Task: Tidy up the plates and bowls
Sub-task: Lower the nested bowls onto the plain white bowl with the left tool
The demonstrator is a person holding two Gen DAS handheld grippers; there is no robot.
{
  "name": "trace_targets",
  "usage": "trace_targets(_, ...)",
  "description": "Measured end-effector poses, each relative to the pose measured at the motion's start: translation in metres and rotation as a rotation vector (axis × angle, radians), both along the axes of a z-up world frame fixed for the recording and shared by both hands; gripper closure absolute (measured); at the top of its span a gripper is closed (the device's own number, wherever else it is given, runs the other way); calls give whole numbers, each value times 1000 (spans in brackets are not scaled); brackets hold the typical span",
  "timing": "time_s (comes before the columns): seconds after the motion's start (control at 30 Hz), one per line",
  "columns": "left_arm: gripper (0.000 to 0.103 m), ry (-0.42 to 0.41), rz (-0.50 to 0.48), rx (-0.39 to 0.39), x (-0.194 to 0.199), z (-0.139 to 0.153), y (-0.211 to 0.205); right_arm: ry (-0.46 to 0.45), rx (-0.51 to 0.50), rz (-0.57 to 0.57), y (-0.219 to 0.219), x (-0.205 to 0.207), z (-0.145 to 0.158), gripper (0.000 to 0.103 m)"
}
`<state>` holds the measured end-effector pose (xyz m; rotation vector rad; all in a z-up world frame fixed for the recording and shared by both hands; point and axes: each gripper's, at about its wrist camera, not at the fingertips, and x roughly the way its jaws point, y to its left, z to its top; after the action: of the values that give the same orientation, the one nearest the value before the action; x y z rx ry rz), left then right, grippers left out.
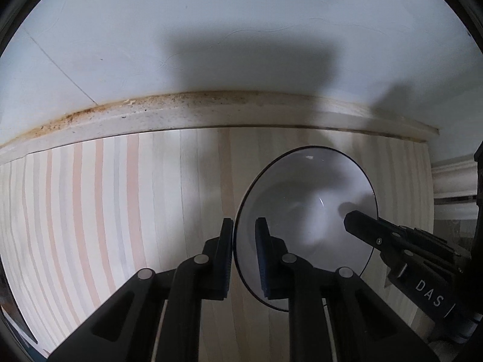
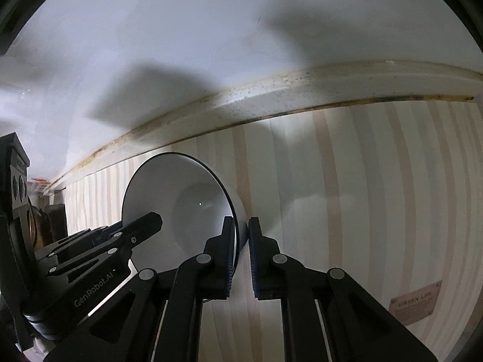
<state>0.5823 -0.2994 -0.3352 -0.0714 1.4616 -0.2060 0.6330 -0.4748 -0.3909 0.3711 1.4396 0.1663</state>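
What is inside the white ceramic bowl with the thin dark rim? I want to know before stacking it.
The white ceramic bowl looks empty: only shadows and glints on its inner surface. The left gripper and right gripper clamp opposite rims, each hiding a small strip of wall.

Left gripper [image 1: 244, 223] and right gripper [image 2: 241, 221] both steeply downward, jaws seemingly clamped.

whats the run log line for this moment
left gripper: shut on white bowl rim | right gripper: shut on opposite rim | bowl: on striped cloth | step: two-handed grasp
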Motion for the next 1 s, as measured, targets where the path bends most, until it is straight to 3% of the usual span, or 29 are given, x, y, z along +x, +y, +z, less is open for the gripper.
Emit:
trace_targets(0.3,90,-56,-33,-11,-44,50,-5,-32,27,13,-6,-54,40,92)
trace_targets(0.6,90,-62,-110,-52,-106,80,-13,-69,7,-24,-22,-130,90,92)
trace_targets(0.77,90,-49,-162,-65,-144,83,-29,-55,-12,-46,-38,-188,107,92)
trace_targets(1.0,90,-11,-259,-60,-185,76,-57,-11,-10,-105,-63,-255,103,92)
